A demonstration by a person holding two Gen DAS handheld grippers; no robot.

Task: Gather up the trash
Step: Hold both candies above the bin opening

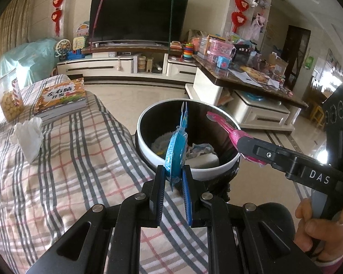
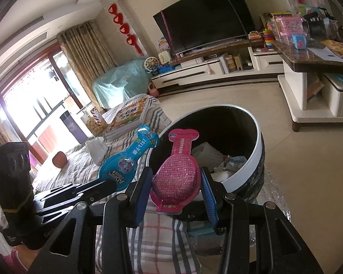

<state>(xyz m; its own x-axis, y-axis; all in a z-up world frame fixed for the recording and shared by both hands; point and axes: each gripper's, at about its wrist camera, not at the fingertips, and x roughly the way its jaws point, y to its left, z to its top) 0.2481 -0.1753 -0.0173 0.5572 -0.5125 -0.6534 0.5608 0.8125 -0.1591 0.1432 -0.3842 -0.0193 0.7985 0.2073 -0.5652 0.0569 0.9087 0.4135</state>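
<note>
Grippers both pinching: we hold the blue packet [image 1: 175, 153] left, pink packet [image 2: 176, 175] right, their bases hidden above the bin [image 1: 226, 163].

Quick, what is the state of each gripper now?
Left gripper: closed, its fingers holding the blue packet edge-on near the trash bin.
Right gripper: closed on the pink packet.

Pale tiled floor [image 1: 135, 96]. Dark television [image 1: 137, 16] on long white cabinet [image 1: 107, 65], cream wall behind. Cluttered marble-topped table [image 1: 244, 77]. Bright window [image 2: 27, 105] with patterned curtains [image 2: 84, 48].
</note>
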